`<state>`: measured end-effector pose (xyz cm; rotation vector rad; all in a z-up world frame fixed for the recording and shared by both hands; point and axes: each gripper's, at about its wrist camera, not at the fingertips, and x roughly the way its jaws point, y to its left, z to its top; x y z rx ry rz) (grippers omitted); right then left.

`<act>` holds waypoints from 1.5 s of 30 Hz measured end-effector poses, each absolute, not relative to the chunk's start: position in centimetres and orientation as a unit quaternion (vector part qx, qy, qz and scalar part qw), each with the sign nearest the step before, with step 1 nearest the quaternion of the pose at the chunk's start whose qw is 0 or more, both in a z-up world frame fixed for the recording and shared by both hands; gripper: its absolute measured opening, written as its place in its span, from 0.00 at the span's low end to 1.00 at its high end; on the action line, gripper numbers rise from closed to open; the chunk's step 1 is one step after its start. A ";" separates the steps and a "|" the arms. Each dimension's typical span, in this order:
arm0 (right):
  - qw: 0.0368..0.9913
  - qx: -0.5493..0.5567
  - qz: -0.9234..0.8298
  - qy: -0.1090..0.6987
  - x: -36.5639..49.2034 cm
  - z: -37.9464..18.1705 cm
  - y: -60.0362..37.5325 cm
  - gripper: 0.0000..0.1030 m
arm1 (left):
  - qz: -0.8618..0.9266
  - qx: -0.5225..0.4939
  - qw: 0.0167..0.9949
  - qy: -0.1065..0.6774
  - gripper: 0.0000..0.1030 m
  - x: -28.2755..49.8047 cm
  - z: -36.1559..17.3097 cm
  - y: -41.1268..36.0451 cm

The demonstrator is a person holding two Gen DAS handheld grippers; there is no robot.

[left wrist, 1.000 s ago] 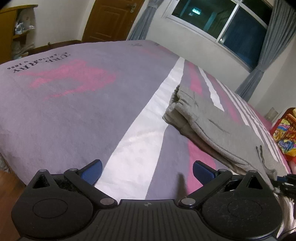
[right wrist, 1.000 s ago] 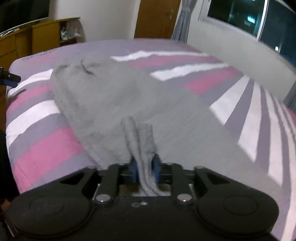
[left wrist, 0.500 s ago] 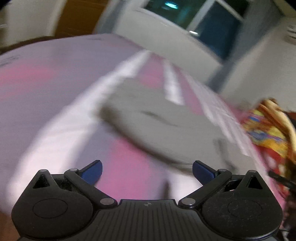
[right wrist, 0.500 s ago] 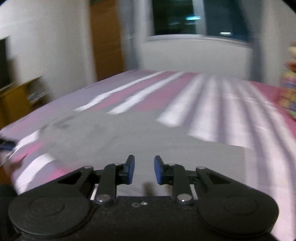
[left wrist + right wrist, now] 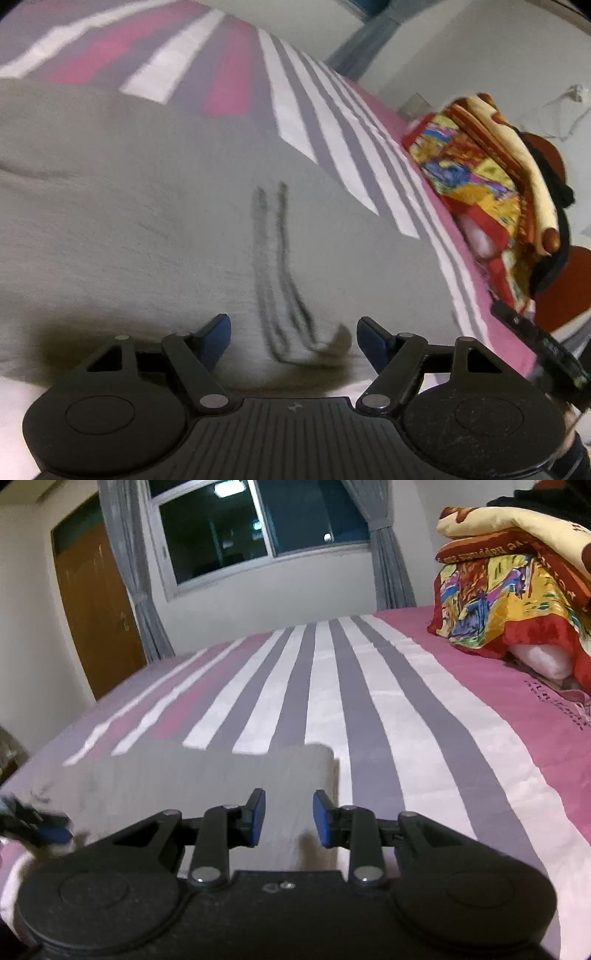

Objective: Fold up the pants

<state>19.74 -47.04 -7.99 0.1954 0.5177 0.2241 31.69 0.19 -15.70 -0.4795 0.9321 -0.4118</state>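
The grey pants [image 5: 147,221] lie flat on the striped bedspread [image 5: 314,122], and their dark drawstrings [image 5: 277,266] run toward me. My left gripper [image 5: 293,334] hovers low over the near edge of the pants. Its jaws are closing, with the drawstring ends and that edge between them, and the blue pads [image 5: 218,332] do not touch the cloth. In the right wrist view a folded corner of the pants [image 5: 207,775] lies just under my right gripper [image 5: 288,818]. Its jaws are opening slightly with nothing between them. The left gripper [image 5: 33,827] shows as a blur at the left edge.
A pile of colourful folded blankets [image 5: 517,590] sits at the bed's right side, over a white pillow [image 5: 543,661]. Beyond the bed stand a dark window [image 5: 258,528], grey curtains [image 5: 125,572] and a wooden door [image 5: 96,602]. Striped bedspread [image 5: 369,701] stretches ahead of the pants.
My right gripper let go of the grey cloth it pinched and swung right toward the folded corner. My left gripper swept right onto the pants' drawstring edge, jaws narrower.
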 end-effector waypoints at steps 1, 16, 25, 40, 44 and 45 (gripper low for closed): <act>0.956 0.100 0.110 0.253 19.8 -8.0 -47.3 0.28 | -0.197 -0.231 0.844 0.443 0.67 31.6 -15.9 -0.1; 0.931 0.174 0.094 0.306 17.4 -9.6 -49.8 0.35 | -0.214 -0.324 0.839 0.381 0.19 27.7 -16.9 0.4; 0.894 0.101 0.101 0.425 21.7 -13.3 -47.1 0.36 | -0.193 -0.283 0.850 0.400 0.19 28.6 -17.6 0.3; 0.925 0.084 0.100 0.357 22.0 -11.2 -46.6 0.40 | -0.170 -0.223 0.876 0.391 0.45 29.2 -15.7 0.5; 0.904 0.058 0.089 0.414 25.1 -13.5 -45.9 0.39 | -0.162 -0.213 0.878 0.396 0.45 31.8 -15.5 0.4; 0.908 0.061 0.088 0.406 25.4 -13.2 -45.9 0.39 | -0.159 -0.214 0.879 0.395 0.45 32.4 -15.4 0.5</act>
